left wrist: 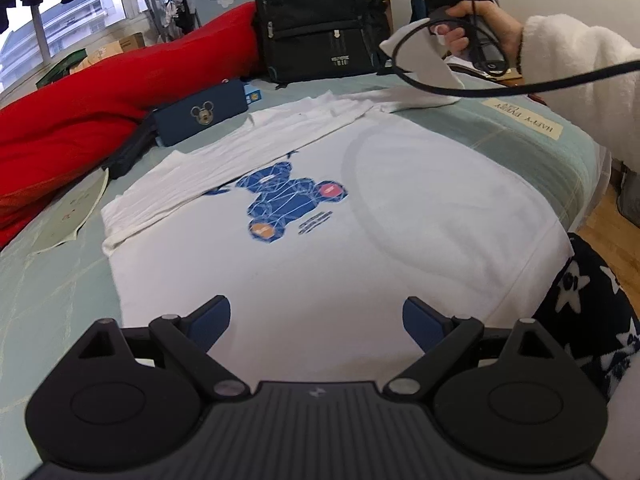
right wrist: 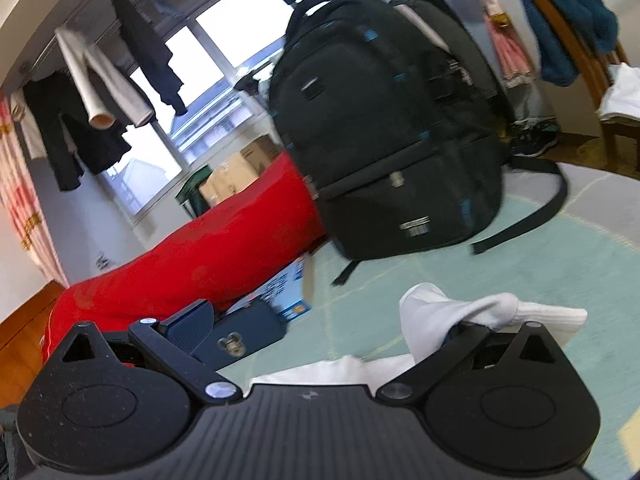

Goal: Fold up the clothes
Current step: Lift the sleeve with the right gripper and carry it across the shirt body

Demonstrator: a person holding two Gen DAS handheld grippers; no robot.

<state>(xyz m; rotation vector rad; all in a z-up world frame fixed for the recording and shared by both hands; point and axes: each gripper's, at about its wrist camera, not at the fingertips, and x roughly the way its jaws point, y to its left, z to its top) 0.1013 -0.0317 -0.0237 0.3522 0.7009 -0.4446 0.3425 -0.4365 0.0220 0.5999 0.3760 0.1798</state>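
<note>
Both claws are seen spread open: the left gripper over the white bear-print cotton T-shirt, the right gripper with white fabric draped on one finger.

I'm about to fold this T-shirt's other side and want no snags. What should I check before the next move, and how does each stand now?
1. Left tongs open and free above the T-shirt: ok.
2. Right tongs holding fabric: not ok, open; the sleeve only drapes over one finger.
3. Far side folded over: ok.
4. Cable clear of shirt: not ok, hangs over it.
5. Phone case off the shirt: ok.
</note>
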